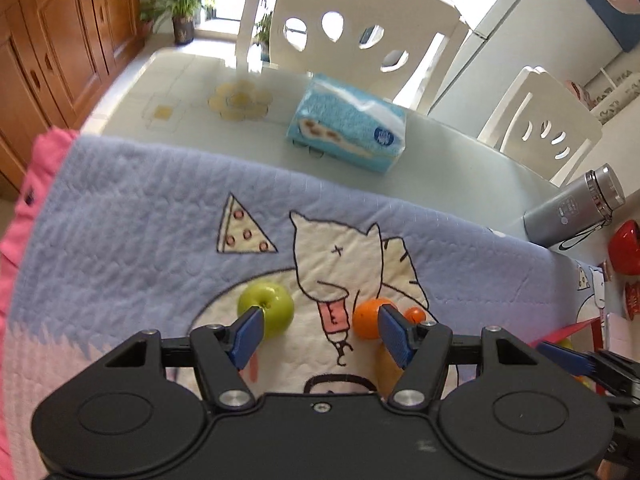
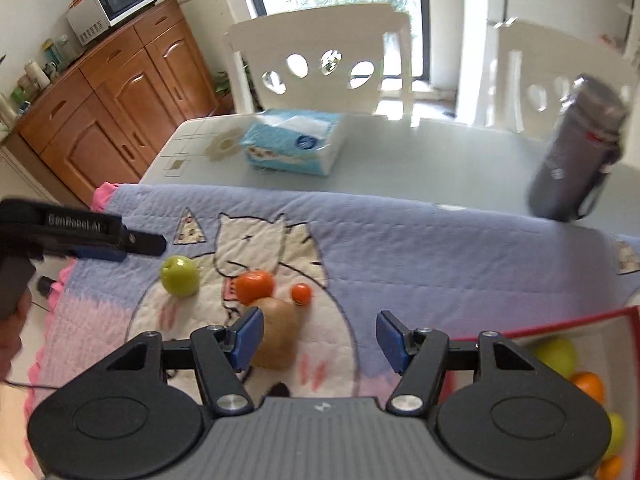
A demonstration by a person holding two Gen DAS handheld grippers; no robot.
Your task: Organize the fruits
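Left hand-held gripper (image 1: 318, 330): jaws spread, nothing between the pads; it hangs over the cat print on the quilt (image 1: 132, 208).
Right hand-held gripper (image 2: 318, 336): jaws spread and empty, bare quilt between them.
Apple (image 1: 266, 310): lower centre of the left view, just behind the left pad.
Orange (image 1: 370, 318): behind the right pad, with a small orange (image 1: 414, 314) just beside it.
Pear (image 2: 278, 334): centre of the right view, against the orange, near the right gripper's left pad.
Tray (image 2: 580, 322): lower right of the right view, red-rimmed, holding green and orange fruit.
Quilt edge: far hem runs across mid-frame; pink trim at left.
Desk (image 1: 460, 160): bare beyond the hem, except tissue pack (image 1: 346, 122) at centre and flask (image 1: 572, 208) at right edge.
Chairs (image 1: 352, 28): close against the desk's far side.
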